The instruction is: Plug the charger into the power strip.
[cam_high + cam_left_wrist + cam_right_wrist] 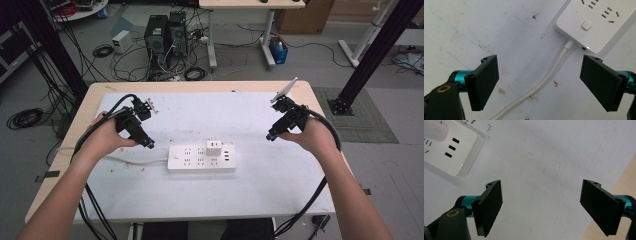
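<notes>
Left gripper (539,83) and right gripper (541,207) gape wide, empty; the power strip (201,158) sits mid-tabletop, its cord (544,80) cut off.

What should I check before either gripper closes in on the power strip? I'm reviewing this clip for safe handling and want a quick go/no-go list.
1. Left gripper open: ok, jaws wide apart.
2. Right gripper open: ok, jaws wide apart, nothing between them.
3. Power strip flat on the white mat: ok.
4. White adapter seated in the strip: ok, it stands plugged in.
5. Strip's cable clear of the left jaws: not ok, it runs under the gap.
6. Strip switched on: cannot tell.
</notes>
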The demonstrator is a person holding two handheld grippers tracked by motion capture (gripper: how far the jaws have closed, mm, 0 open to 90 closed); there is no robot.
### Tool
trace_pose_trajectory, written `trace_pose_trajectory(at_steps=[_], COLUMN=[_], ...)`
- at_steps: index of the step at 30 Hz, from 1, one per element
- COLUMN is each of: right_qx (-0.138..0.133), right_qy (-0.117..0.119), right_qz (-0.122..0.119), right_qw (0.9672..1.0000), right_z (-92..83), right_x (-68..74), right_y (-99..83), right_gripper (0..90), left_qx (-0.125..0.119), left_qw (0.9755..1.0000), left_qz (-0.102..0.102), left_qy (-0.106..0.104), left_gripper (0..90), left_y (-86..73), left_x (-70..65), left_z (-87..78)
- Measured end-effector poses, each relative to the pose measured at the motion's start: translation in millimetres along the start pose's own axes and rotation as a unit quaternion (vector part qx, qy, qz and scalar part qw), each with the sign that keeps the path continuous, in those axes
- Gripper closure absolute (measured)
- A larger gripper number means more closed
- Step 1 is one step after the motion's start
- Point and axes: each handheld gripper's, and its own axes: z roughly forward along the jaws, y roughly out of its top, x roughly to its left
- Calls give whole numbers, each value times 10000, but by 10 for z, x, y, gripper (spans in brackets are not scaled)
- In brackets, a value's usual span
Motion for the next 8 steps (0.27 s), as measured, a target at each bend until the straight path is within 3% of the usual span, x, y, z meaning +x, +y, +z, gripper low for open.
trace_pose_trajectory(at_steps=[8], right_qx=[-1], right_qy=[7], right_qz=[-82], right_qw=[10000], right_z=[19], right_x=[2], right_y=[-29], right_gripper=[177], left_qx=[-7], left_qw=[10000], left_qz=[-2], left_qy=[-5], left_gripper=[156], left_y=[6], left_x=[-9], left_z=[10])
